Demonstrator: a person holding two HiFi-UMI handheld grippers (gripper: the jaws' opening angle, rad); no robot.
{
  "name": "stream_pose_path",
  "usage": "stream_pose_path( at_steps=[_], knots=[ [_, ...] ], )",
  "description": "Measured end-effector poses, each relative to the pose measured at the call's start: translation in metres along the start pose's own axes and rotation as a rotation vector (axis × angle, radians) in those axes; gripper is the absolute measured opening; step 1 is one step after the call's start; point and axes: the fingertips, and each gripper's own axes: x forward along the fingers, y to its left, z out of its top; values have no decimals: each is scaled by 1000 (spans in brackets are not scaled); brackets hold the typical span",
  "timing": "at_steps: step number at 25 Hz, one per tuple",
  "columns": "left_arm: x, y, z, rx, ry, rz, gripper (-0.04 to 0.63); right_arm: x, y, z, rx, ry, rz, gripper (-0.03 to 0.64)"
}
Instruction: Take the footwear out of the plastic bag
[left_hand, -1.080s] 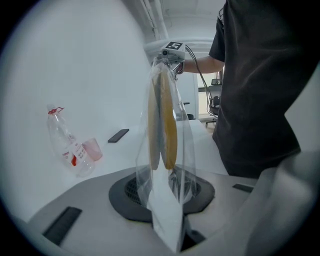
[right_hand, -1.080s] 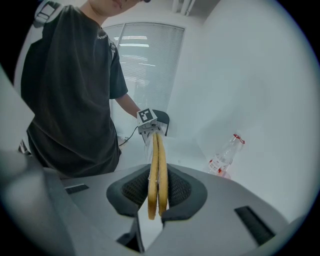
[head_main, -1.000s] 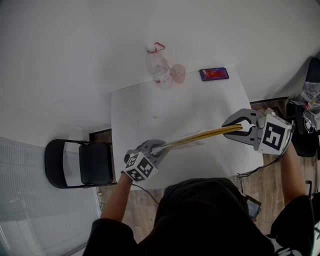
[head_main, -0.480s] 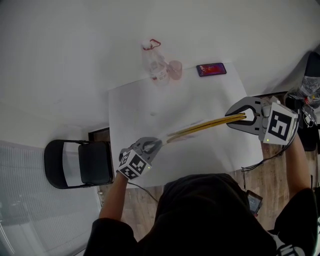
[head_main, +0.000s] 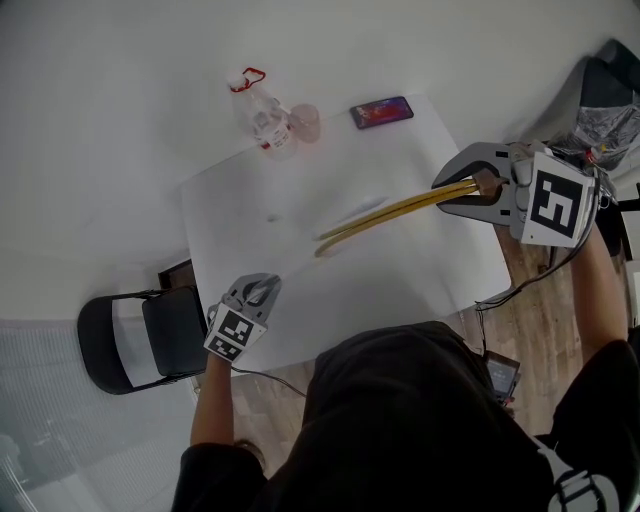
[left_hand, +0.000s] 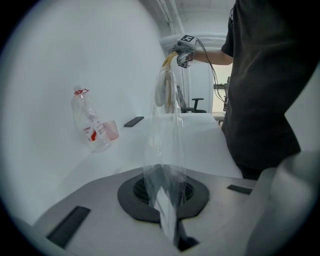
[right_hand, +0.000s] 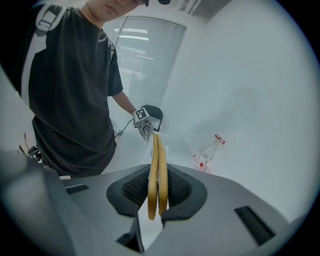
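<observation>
- Head view: 2 flat yellow slippers above the desk's right half, one end clamped in right tongs; left tongs near front-left corner.
- Left gripper view: tongs pinched shut on clear plastic bag; thin, probably slippery.
- Right gripper view: soles look light and bendy; best gripped together.

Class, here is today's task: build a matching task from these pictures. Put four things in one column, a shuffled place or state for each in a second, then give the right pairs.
Things
1. left tool
2. right tool
3. phone
4. black chair

Places or states
A. shut on the yellow slippers
B. flat near the table's far edge
C. beside the table's near left corner
D. shut on the clear plastic bag

Pairs: 1-D, 2-A, 3-B, 4-C
</observation>
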Motion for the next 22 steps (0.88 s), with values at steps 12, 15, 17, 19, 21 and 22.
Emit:
stream_pose_path(
  at_steps=[12,15,17,19,21,22],
  knots=[
    [-11,28,-5,-164,-68,100,21,-31,-12,-14,49,-5,-111,69],
    [-14,34,1,-192,-97,127,21,-37,-15,-16,46,-13,-150,69],
    [-18,40,7,-218,-130,150,21,-44,-21,-14,41,-38,-196,69],
    [-21,48,14,-245,-170,176,21,-52,-27,-10,48,-77,-253,69],
    [-26,55,20,-269,-204,202,21,-61,-32,-7,69,-125,-314,69],
    [-29,58,23,-278,-217,216,21,-65,-34,-5,79,-151,-345,69]
  ],
)
